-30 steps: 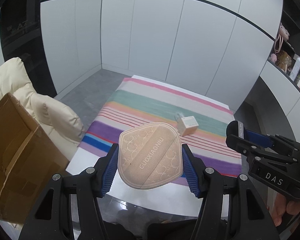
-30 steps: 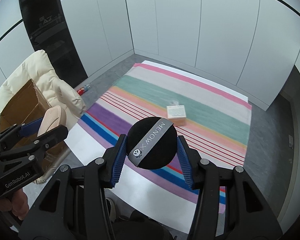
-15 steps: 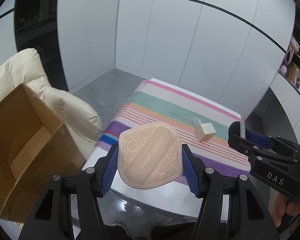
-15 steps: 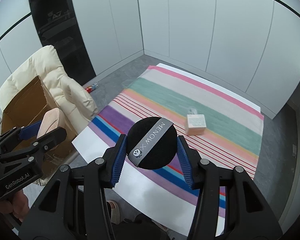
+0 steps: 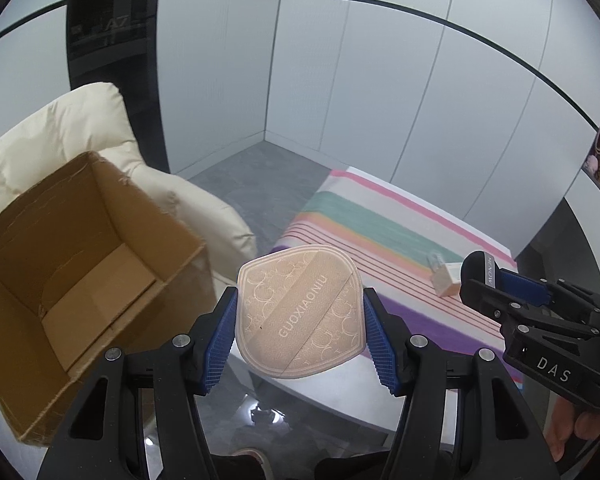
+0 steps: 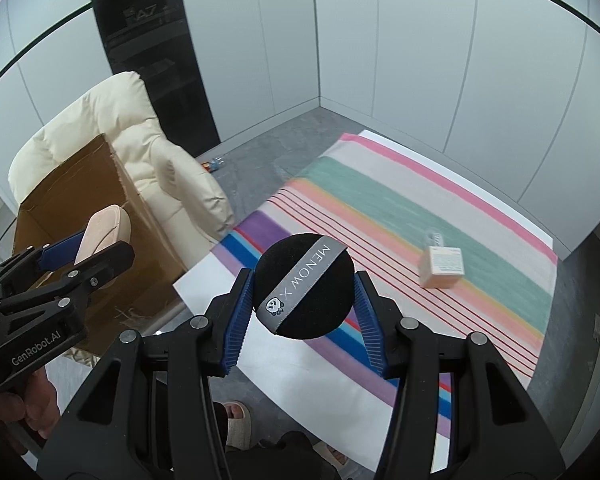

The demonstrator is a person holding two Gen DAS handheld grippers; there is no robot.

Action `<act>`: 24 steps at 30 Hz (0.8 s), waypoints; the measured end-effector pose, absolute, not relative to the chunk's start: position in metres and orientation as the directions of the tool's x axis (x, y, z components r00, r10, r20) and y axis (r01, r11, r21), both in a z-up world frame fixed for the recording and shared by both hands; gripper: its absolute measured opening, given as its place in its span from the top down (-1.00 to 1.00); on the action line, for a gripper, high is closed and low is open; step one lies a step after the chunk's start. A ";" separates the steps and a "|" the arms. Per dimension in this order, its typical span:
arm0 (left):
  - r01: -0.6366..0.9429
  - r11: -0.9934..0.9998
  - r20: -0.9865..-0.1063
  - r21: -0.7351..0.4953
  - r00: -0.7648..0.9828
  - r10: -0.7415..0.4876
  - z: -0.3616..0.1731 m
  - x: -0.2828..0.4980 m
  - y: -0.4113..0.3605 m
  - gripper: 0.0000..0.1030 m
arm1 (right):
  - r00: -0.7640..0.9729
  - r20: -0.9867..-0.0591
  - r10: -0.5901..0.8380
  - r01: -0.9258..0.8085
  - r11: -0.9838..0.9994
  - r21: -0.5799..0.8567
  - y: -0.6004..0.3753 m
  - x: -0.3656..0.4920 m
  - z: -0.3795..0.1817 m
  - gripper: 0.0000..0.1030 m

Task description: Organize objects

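Between the blue pads of the left gripper (image 5: 298, 330), gripping a beige powder puff (image 5: 298, 312) by its two side edges, jaws partway closed and pressing on it, strap with lettering facing the camera, puff hanging in the air beside the open cardboard box (image 5: 80, 264). Between the blue pads of the right gripper (image 6: 303, 302), pinching a round black powder puff (image 6: 304, 285) with a grey strap across it, jaws closed onto its sides, likewise hanging in the air above the near edge of the striped cloth (image 6: 400, 216). Showing again from the side in the other camera: the beige puff (image 6: 104, 232) sitting over the box's (image 6: 100, 200) open top, the black one (image 5: 478, 276) poking out at the right gripper's (image 5: 496, 284) tip. Resting against a cream padded armchair (image 5: 60, 140), the box showing only bare cardboard inside where visible. Lying well apart on the cloth, a small pale carton (image 6: 442, 267) with something small and clear (image 6: 434, 237) just behind it. Spreading under the cloth, a white table (image 6: 300, 360). Peeking in below, a slipper (image 6: 238, 424) on a foot, and a hand (image 6: 32, 412) wrapping the left gripper's handle.
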State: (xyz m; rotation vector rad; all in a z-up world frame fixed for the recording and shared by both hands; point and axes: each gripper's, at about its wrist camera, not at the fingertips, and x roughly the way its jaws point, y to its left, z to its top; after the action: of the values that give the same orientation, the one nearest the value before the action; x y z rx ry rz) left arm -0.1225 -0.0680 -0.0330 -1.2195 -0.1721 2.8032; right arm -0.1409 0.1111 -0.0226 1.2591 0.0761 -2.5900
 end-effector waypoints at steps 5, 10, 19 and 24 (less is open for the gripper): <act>0.004 -0.991 -0.723 -0.133 -0.684 0.094 -0.035 -0.119 -0.086 -0.19 | -0.583 -0.779 -0.232 0.291 -0.954 0.066 0.090 -0.143 -0.023 -0.01; 0.041 -0.990 -0.726 -0.131 -0.684 0.068 -0.037 -0.118 -0.106 -0.19 | -0.573 -0.779 -0.254 0.328 -0.943 0.066 0.068 -0.145 -0.024 -0.01; 0.105 -0.986 -0.729 -0.131 -0.684 0.024 -0.038 -0.111 -0.139 -0.19 | -0.558 -0.779 -0.285 0.377 -0.924 0.068 0.033 -0.148 -0.023 -0.01; 0.143 -0.981 -0.730 -0.134 -0.683 0.000 -0.039 -0.106 -0.160 -0.19 | -0.552 -0.778 -0.302 0.404 -0.912 0.068 0.016 -0.148 -0.023 -0.01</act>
State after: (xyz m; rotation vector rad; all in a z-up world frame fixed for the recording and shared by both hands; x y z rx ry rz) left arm -0.1062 -0.1602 -0.0388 -1.2759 -0.2911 2.9423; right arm -0.1480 0.0157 -0.0227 1.1981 0.1660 -2.4553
